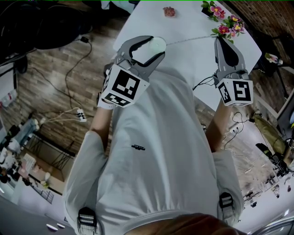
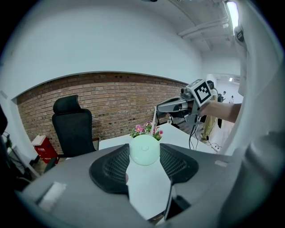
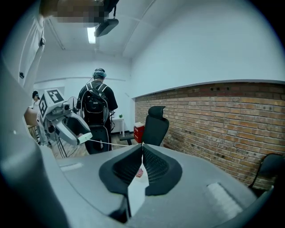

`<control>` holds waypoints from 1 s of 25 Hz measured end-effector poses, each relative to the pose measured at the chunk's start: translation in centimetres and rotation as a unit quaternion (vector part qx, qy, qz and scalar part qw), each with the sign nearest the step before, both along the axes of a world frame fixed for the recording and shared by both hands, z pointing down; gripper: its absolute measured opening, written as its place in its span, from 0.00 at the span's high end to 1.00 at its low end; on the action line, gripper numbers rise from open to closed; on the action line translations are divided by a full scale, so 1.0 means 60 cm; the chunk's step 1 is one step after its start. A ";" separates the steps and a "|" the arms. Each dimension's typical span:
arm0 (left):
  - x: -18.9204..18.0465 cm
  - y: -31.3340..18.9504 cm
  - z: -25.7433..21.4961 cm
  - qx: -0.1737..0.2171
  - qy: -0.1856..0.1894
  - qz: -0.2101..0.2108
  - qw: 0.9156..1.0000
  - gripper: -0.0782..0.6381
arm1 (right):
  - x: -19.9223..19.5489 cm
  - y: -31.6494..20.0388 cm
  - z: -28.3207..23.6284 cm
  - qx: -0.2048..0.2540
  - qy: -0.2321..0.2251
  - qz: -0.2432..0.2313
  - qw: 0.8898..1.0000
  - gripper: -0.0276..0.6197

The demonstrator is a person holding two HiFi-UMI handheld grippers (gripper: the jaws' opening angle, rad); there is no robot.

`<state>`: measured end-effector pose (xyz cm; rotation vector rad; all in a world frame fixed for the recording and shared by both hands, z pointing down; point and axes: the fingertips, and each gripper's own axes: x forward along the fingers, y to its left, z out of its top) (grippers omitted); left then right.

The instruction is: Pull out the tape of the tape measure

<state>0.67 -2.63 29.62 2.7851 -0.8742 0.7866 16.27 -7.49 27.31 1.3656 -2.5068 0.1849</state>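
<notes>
A round pale green tape measure (image 1: 157,43) sits between the jaws of my left gripper (image 1: 156,47), which is shut on it above the near edge of the white table (image 1: 193,23). In the left gripper view the case (image 2: 144,149) fills the gap at the jaw tips. A thin white tape (image 1: 190,40) runs from the case to my right gripper (image 1: 218,40), whose jaws are shut on the tape's end. The right gripper view shows the tape (image 3: 116,144) stretching left from the shut jaws (image 3: 142,148) to the left gripper (image 3: 67,127).
Potted pink flowers (image 1: 225,20) stand at the table's far right and a small pink object (image 1: 169,12) lies at its far edge. Cables and a power strip (image 1: 80,114) lie on the wooden floor. A black office chair (image 2: 73,124) and a person with a backpack (image 3: 95,104) stand nearby.
</notes>
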 end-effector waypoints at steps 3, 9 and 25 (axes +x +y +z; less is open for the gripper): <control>0.000 -0.001 0.000 0.000 0.001 0.001 1.000 0.57 | 0.011 -0.005 -0.005 0.000 -0.012 0.011 1.000 0.95; 0.003 -0.005 0.000 0.000 0.004 0.003 1.000 0.57 | -0.011 0.002 0.001 -0.003 -0.011 -0.007 1.000 0.95; -0.007 -0.022 0.011 -0.011 0.011 -0.007 1.000 0.57 | -0.054 0.005 0.004 -0.011 -0.015 -0.023 1.000 0.95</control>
